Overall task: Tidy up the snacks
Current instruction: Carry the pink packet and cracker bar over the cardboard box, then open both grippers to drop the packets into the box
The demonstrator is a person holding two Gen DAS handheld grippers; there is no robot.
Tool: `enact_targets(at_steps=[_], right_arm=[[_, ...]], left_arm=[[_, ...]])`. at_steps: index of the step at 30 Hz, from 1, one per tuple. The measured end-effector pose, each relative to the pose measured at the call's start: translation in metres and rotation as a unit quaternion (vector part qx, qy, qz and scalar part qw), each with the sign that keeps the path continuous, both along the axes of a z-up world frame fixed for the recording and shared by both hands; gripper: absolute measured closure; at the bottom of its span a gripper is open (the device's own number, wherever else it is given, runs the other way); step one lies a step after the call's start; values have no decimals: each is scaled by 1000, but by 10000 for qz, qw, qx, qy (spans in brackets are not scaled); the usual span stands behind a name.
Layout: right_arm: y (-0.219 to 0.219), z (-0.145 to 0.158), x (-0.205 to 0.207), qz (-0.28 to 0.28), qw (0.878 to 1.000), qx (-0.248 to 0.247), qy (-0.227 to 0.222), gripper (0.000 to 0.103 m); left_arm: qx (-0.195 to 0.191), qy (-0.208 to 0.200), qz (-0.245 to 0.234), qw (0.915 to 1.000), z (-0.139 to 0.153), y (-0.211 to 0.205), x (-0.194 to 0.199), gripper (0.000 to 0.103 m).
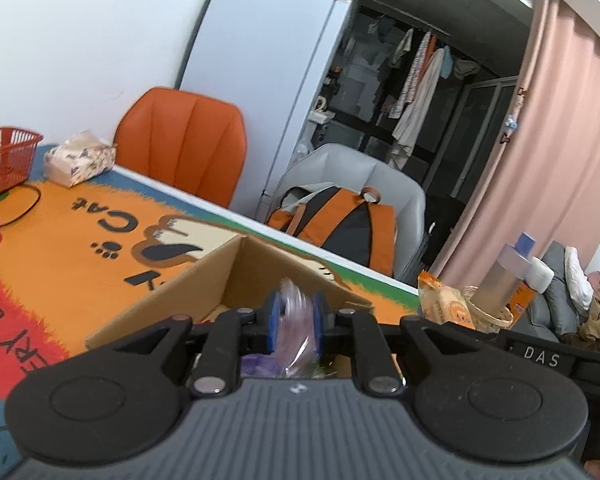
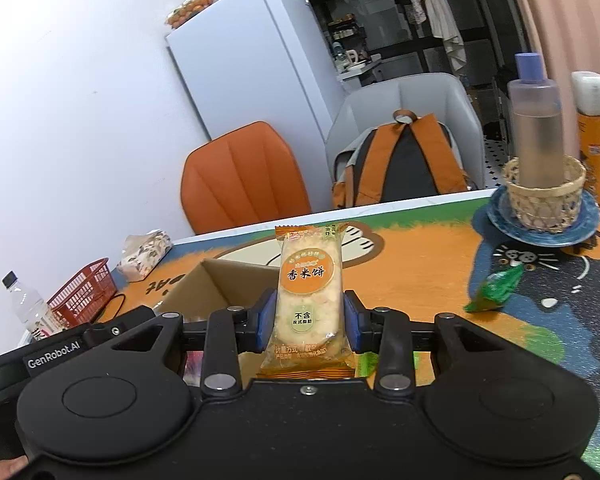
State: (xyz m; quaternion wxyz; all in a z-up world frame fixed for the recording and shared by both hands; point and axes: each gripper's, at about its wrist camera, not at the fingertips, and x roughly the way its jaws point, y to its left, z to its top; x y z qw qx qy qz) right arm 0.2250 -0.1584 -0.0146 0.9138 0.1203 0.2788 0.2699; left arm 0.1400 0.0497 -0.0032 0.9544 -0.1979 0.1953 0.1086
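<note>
Pinching on both sides right now! The right gripper (image 2: 310,316) has its jaws clamped on a rice cracker packet (image 2: 309,300), held upright by its lower half, orange top edge standing well above the pads. Just beyond those jaws and a touch to their left sits the open cardboard box (image 2: 216,280) on the cat-print desk (image 2: 420,264).

Over to the left gripper (image 1: 296,316): its jaws are squeezed onto a clear crinkly snack bag (image 1: 296,320), blurred, something purple showing below it. The box (image 1: 204,280) lies directly ahead of and beneath these jaws, so this bag looks set to drop in.

One green packet (image 2: 496,286) lies loose on the desk, off to the right of the right jaws, well apart from the box.

Now the risks. That clear bag is slippery and soft; judging by how little of it sits between the pads, it could slide out early and land outside the near wall. The cracker packet is gripped by its sides, so too firm a squeeze may crack what is inside. Both grippers appear to be heading for one box, and they could bump over the opening. A nudge on the box wall would likely shift it, since it looks light.
</note>
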Motion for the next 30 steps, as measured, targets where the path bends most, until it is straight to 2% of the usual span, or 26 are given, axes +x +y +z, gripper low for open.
enact_targets(at_steps=[11, 22, 25, 30], right_arm=[[35, 1, 4, 240, 9997, -13, 50, 67], [67, -1, 7, 460, 9988, -60, 143, 67], [76, -1, 7, 534, 9984, -83, 160, 67], [95, 1, 8, 677, 9976, -73, 160, 67]], left_arm=[[4, 13, 408, 9992, 3, 33, -18, 79], [-137, 113, 668, 9976, -7, 58, -28, 74], [-177, 110, 718, 9972, -9, 63, -32, 68], [-211, 124, 779, 9967, -12, 70, -38, 65]])
